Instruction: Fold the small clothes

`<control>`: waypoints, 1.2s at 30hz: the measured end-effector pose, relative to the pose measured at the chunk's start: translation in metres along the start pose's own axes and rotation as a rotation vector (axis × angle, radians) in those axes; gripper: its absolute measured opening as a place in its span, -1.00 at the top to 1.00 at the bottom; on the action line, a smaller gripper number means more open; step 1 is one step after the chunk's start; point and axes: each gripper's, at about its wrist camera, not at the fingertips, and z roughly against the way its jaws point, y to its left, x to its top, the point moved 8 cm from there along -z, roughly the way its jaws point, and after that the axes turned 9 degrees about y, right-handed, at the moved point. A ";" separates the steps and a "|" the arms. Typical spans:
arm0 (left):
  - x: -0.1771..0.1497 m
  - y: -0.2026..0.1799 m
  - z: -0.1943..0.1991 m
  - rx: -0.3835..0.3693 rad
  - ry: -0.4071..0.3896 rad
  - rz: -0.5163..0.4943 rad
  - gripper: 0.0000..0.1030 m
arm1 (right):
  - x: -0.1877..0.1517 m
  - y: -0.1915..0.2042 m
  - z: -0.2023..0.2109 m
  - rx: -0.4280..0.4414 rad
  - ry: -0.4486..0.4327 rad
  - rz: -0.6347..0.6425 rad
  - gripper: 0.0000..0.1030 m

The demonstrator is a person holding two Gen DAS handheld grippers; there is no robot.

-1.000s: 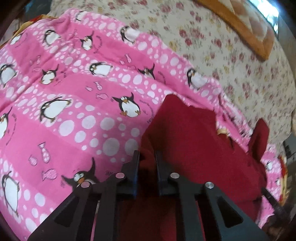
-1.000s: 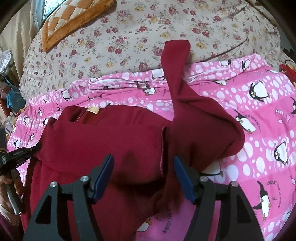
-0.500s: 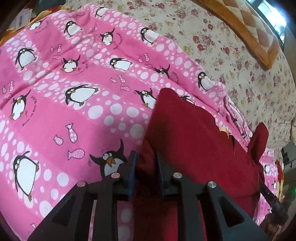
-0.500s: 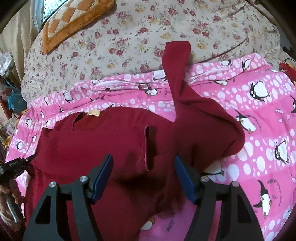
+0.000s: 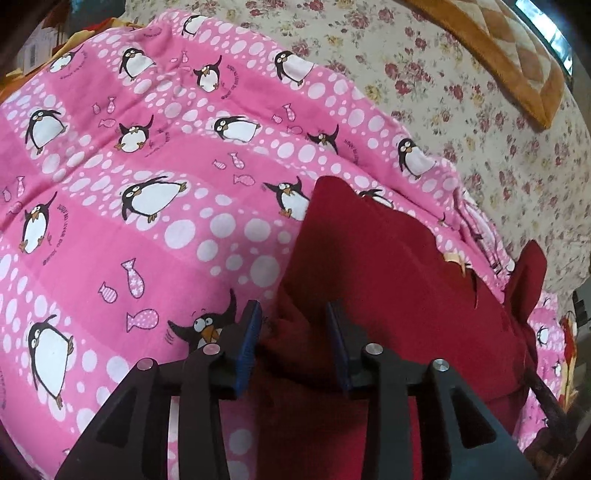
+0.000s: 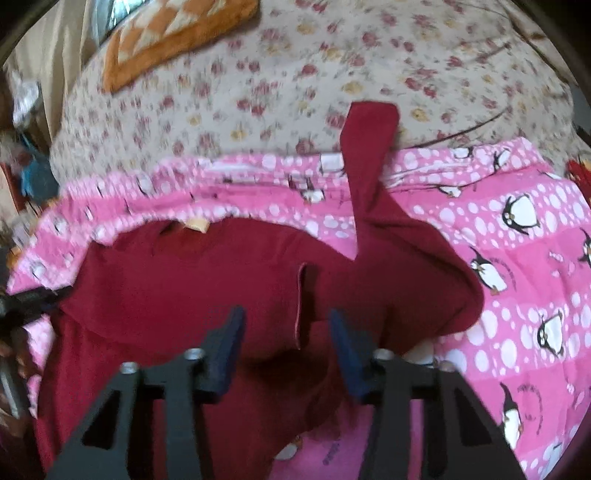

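A dark red long-sleeved top [image 5: 388, 273] lies spread on a pink penguin blanket [image 5: 147, 229]. My left gripper [image 5: 293, 328] is open, its jaws either side of a bunched edge of the top without pinching it. In the right wrist view the top [image 6: 192, 288] lies flat with its neck label at the far side, and one sleeve [image 6: 369, 147] runs up onto the floral cover. My right gripper [image 6: 286, 332] is open above the top's middle, over a vertical fold edge. The left gripper shows at the left edge of the right wrist view [image 6: 22, 299].
The pink blanket [image 6: 517, 258] lies on a floral bedcover [image 6: 295, 74]. An orange checked cushion [image 6: 173, 33] sits at the far side of the bed; it also shows in the left wrist view [image 5: 498, 55]. Clutter stands beyond the bed's left edge.
My left gripper has opened and let go of the top's edge. The top has been pulled flatter. My right gripper has drawn back slightly; it stays open.
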 end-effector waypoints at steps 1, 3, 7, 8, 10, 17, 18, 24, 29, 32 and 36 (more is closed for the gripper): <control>-0.001 0.000 -0.001 0.003 0.001 -0.001 0.73 | -0.002 -0.003 -0.010 -0.036 0.026 0.005 0.39; -0.002 -0.001 -0.001 0.010 0.002 -0.007 0.73 | -0.008 -0.009 -0.024 -0.052 0.062 -0.009 0.47; -0.003 -0.004 0.006 0.029 -0.014 -0.032 0.73 | -0.008 -0.013 -0.012 -0.035 0.038 -0.035 0.49; -0.003 -0.005 0.007 0.030 -0.016 -0.033 0.73 | -0.009 -0.013 -0.007 -0.029 0.033 -0.041 0.48; -0.004 -0.006 0.012 0.023 -0.023 -0.031 0.73 | -0.009 -0.014 0.001 -0.009 0.029 -0.049 0.42; -0.001 -0.022 0.041 -0.090 -0.097 -0.025 0.72 | -0.009 -0.029 0.037 -0.013 -0.052 -0.064 -0.04; -0.001 -0.025 0.044 -0.103 -0.108 -0.024 0.72 | -0.008 -0.032 0.041 -0.019 -0.060 -0.066 -0.04; 0.005 -0.032 0.060 -0.158 -0.191 -0.004 0.72 | 0.003 -0.056 0.038 -0.042 -0.068 -0.091 -0.04; 0.014 -0.022 0.069 -0.139 -0.245 0.026 0.65 | 0.038 -0.063 0.027 -0.008 -0.097 -0.119 -0.31; 0.013 -0.023 0.059 -0.141 -0.213 0.018 0.65 | 0.064 -0.065 0.014 0.021 -0.109 -0.146 -0.33; 0.007 -0.034 0.046 -0.126 -0.170 -0.035 0.65 | 0.099 -0.075 -0.009 0.023 -0.117 -0.188 -0.34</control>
